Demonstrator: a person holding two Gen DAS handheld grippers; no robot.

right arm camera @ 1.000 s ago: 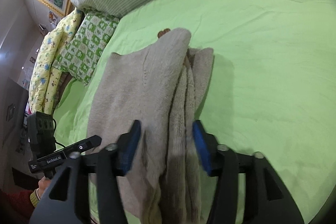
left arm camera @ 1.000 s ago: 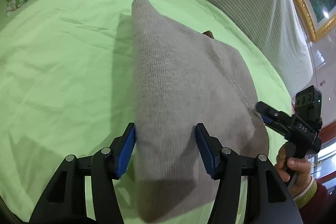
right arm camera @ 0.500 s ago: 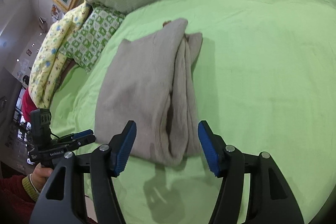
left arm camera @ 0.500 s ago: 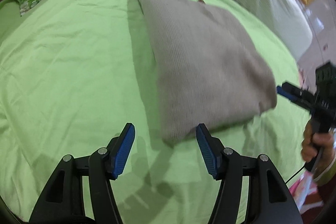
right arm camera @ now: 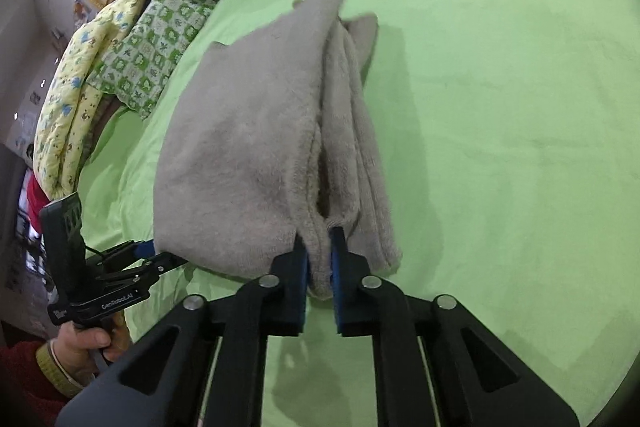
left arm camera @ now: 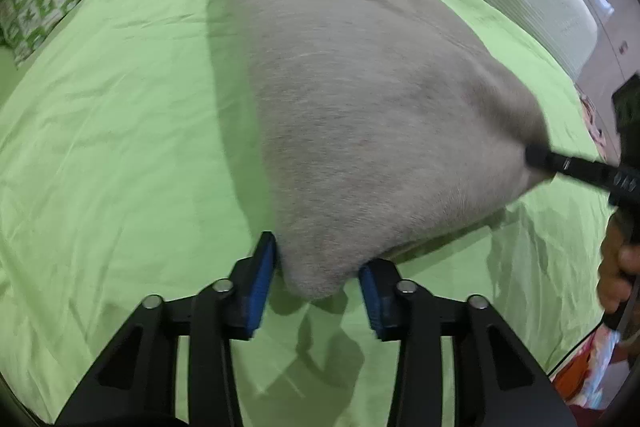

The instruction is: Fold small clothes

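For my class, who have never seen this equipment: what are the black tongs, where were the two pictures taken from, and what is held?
No robot here: a person holds a hand-operated gripper in each hand, each with a fisheye camera looking along its jaws. One picture is from the left gripper, the other from the right gripper. A folded grey knitted garment lies on a green bedsheet, with pillows behind. The right gripper's jaws are shut on the garment's edge; the left gripper's jaws are open around a corner.

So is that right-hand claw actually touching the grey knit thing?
Touching. In the right wrist view the right gripper has its blue pads pinching a fold at the near corner of the grey knit garment, with fabric squeezed between them.
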